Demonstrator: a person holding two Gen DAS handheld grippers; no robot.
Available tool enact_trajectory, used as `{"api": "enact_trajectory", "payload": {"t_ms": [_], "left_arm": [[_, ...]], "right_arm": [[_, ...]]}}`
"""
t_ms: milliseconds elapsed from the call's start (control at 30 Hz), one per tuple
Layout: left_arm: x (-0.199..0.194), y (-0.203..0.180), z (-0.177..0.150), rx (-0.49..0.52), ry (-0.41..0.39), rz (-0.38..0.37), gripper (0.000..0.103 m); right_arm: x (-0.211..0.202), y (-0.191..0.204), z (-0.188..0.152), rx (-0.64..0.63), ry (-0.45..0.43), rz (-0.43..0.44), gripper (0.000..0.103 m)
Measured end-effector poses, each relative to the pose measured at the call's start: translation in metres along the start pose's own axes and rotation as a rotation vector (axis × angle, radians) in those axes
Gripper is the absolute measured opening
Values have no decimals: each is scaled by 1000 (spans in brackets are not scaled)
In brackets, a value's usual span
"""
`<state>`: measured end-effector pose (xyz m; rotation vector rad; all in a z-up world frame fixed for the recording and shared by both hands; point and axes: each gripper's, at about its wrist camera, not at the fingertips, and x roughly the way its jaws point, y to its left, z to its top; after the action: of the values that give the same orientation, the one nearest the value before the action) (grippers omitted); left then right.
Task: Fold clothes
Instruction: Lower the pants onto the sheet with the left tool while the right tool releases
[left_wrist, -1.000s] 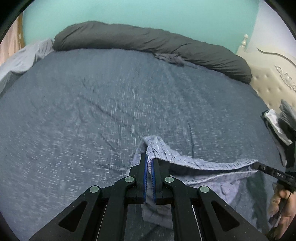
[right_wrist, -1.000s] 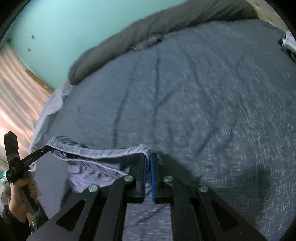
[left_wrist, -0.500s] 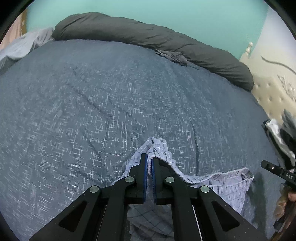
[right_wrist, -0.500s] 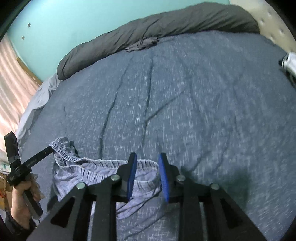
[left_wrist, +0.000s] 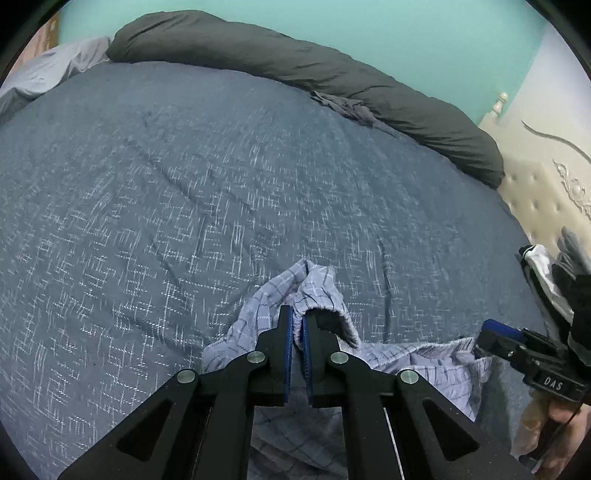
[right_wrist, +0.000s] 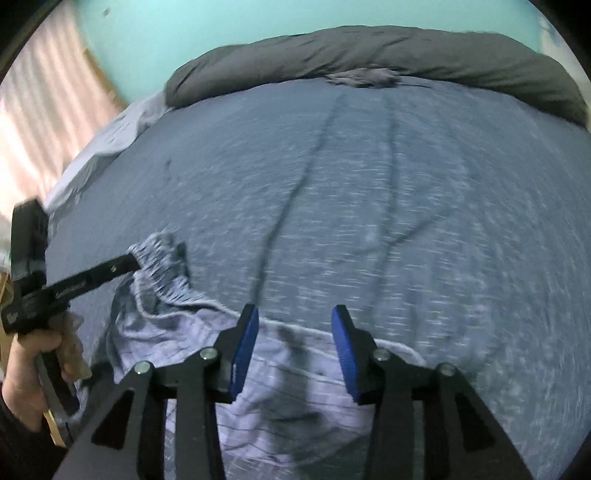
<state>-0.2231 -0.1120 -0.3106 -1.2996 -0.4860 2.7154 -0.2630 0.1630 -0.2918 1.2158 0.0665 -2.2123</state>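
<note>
Plainly, in the left wrist view, the left gripper (left_wrist: 297, 325) had its blue fingers (left_wrist: 287, 350) pressed together on the gathered waistband of the checked shorts (left_wrist: 417, 360), which lay rumpled on the bed (left_wrist: 184, 192), on the near side, well away from the dark bolster (left_wrist: 332, 81) along the far edge. To the right of the shorts the right gripper (left_wrist: 496, 334) showed from the side, beside the cloth; whether it touched could not be told from there.

From the right wrist view, the right gripper (right_wrist: 293, 332) stood with its fingers (right_wrist: 243, 347) spread wide and nothing between them, the waistband edge of the shorts (right_wrist: 295, 384) lying just under and between them. Left of it, the left gripper (right_wrist: 129, 265) pinched the bunched corner of the waistband.

Judging by this, the risk lay in the single hold: any pull by the left alone would likely drag the shorts into a heap, because the right side lay free and slack. A careless closing of the right fingers might also catch the bed cover with the cloth.
</note>
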Motion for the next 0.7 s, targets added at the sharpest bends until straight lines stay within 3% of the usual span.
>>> {"api": "enact_trajectory", "payload": {"t_ms": [433,467,600,700], "left_arm": [[-6,9,-9,5,17,-26,5],[-6,10,-9,5,19,-26,5],[-6,14,-9,-2,26,-32,5],[-7,15,-7,-2,23,-21,11]], "right_arm": [[52,37,-5,-139,76,-39,49],[54,39,-5,-139,74,-31,47],[56,41,-5,-139,60,-24,11],[52,37,-5,-125,36,-33,2]]}}
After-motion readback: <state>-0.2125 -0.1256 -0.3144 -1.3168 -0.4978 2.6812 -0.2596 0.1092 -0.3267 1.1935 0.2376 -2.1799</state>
